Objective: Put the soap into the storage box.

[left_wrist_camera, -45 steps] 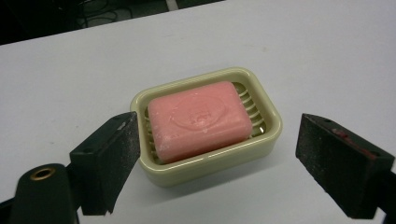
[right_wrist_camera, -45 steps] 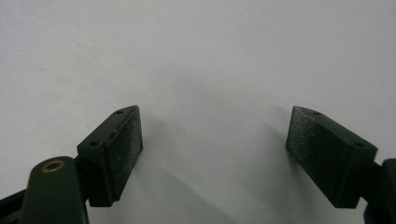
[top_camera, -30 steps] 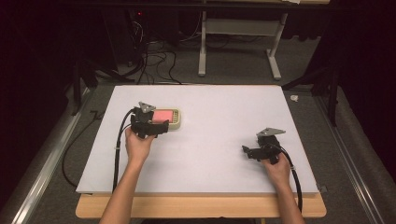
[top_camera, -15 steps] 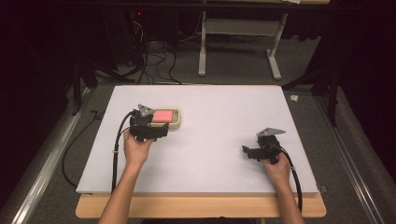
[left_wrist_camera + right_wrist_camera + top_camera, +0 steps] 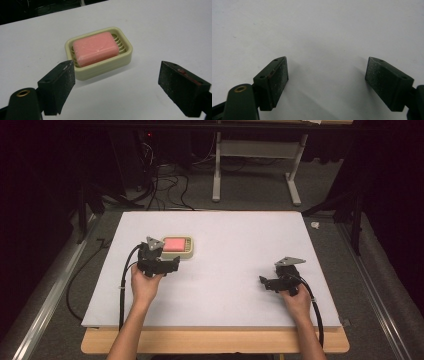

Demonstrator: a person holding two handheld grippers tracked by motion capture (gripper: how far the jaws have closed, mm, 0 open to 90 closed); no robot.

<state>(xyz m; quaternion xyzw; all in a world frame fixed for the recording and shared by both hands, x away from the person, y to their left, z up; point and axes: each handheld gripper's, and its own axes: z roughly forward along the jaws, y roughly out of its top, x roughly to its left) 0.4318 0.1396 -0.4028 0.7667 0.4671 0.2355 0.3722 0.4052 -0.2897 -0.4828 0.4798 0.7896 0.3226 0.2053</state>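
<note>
currently approach step: left gripper (image 5: 116, 77), jaws open, faces pink rectangular soap bar (image 5: 95, 48) in cream plastic dish (image 5: 125, 58); next, advance and straddle it. right gripper (image 5: 325, 77) jaws open, idle.

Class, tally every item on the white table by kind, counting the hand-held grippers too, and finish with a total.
Pink soap bar: 1
Cream soap dish: 1
Black grippers, the left gripper and the right gripper, both open: 2
Total: 4

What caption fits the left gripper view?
Open left gripper faces a pink soap bar lying in a cream dish.
</note>
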